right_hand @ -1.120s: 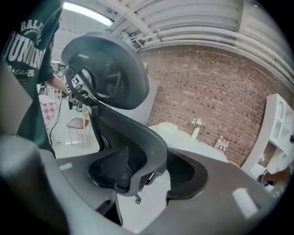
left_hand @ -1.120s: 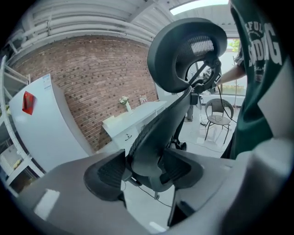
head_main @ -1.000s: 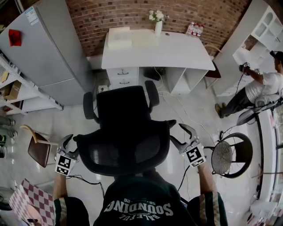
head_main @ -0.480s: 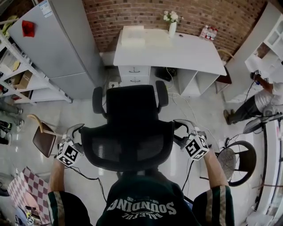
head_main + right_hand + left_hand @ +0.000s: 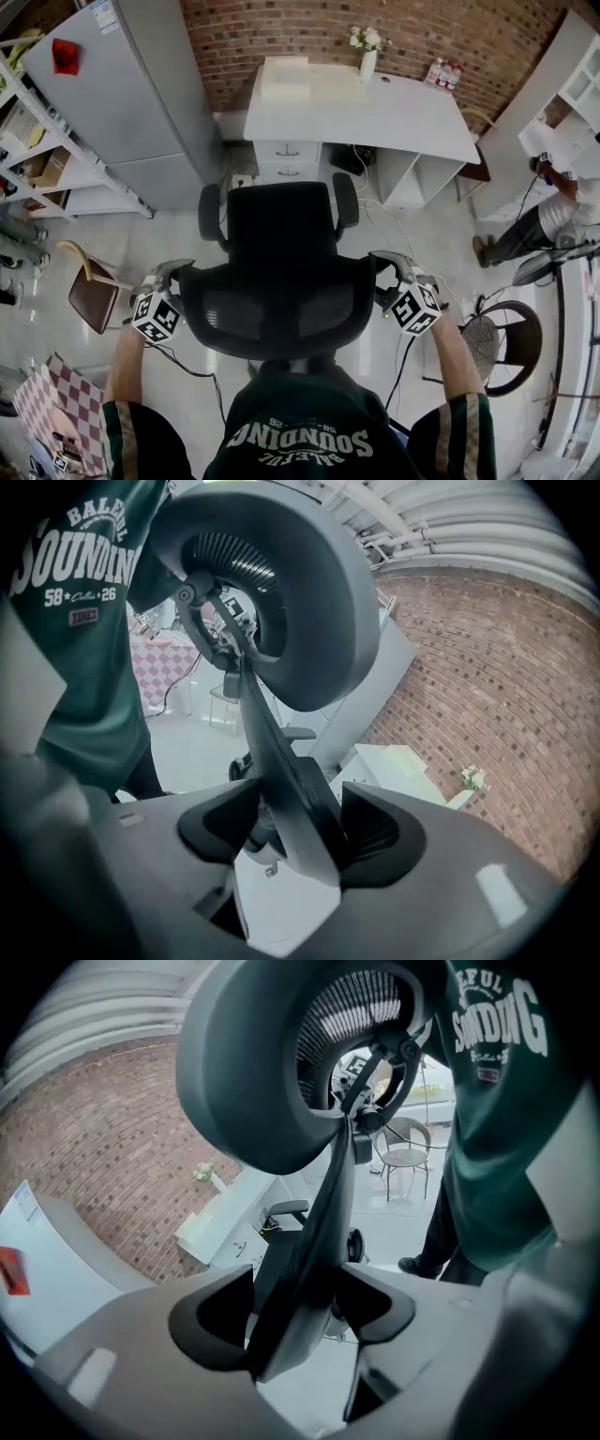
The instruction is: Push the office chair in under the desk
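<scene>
A black office chair (image 5: 277, 239) stands on the floor in front of the white desk (image 5: 361, 108), its seat facing the desk. My left gripper (image 5: 174, 273) is at the left edge of the mesh backrest (image 5: 277, 314). Its jaws are closing, and in the left gripper view (image 5: 305, 1307) the backrest's frame edge (image 5: 314, 1232) runs between them and touches both. My right gripper (image 5: 388, 266) is at the backrest's right edge. In the right gripper view (image 5: 300, 832) the frame (image 5: 281, 780) fills the gap between the jaws.
A grey cabinet (image 5: 112, 94) stands left of the desk, with shelves (image 5: 37, 169) further left. A brown stool (image 5: 89, 295) is at my left and a round black stool (image 5: 492, 333) at my right. Cables (image 5: 375, 225) lie on the floor. A person (image 5: 553, 202) crouches at far right.
Both grippers have moved inward from beside the chair onto the backrest's two side edges. The chair now sits a little nearer the desk in view.
</scene>
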`<state>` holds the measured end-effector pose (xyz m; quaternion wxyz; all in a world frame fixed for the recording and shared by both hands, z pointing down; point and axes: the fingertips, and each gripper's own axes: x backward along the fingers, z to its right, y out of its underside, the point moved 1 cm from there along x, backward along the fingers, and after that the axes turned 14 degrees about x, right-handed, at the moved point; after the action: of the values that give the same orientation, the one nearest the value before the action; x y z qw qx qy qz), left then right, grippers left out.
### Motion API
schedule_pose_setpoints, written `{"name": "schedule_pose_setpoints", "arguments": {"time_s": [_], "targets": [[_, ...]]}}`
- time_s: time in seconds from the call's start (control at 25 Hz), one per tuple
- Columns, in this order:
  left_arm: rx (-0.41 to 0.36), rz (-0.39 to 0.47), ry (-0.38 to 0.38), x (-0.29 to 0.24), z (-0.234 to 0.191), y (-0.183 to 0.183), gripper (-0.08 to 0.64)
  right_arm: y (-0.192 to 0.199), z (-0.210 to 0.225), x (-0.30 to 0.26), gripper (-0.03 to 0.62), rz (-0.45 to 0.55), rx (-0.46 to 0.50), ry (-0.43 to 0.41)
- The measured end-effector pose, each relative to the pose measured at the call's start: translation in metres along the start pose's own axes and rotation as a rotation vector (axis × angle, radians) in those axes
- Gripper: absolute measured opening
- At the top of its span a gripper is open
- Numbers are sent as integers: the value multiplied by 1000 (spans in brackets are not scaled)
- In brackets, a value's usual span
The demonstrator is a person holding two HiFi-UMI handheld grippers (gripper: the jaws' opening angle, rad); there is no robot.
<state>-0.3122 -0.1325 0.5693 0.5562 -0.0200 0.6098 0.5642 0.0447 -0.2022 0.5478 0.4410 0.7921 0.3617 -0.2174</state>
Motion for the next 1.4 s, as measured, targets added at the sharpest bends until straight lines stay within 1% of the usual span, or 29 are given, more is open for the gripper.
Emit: {"name": "schedule_pose_setpoints", "arguments": {"time_s": [0.16, 0.28, 0.48, 0.76, 1.0, 1.2, 1.4], "targets": [[-106, -39, -32, -10, 1, 3, 239, 2, -1, -3, 268, -39, 7, 29], [-145, -28, -40, -9, 2, 5, 222, 0, -4, -3, 268, -48, 0, 58], [-169, -5, -43, -5, -2, 9, 216, -6, -12, -5, 268, -88, -31, 72], [-225, 5, -20, -2, 1, 12, 197, -11, -20, -2, 267, -130, -68, 66], [-249, 9, 1, -1, 17, 12, 193, -8, -39, 12, 267, -124, -74, 74], [-269, 18, 8, 2, 32, 5, 192, -5, -48, 25, 267, -118, -76, 86], [-280, -1, 13, 2, 48, 4, 178, 1, -55, 35, 267, -108, -76, 86]]}}
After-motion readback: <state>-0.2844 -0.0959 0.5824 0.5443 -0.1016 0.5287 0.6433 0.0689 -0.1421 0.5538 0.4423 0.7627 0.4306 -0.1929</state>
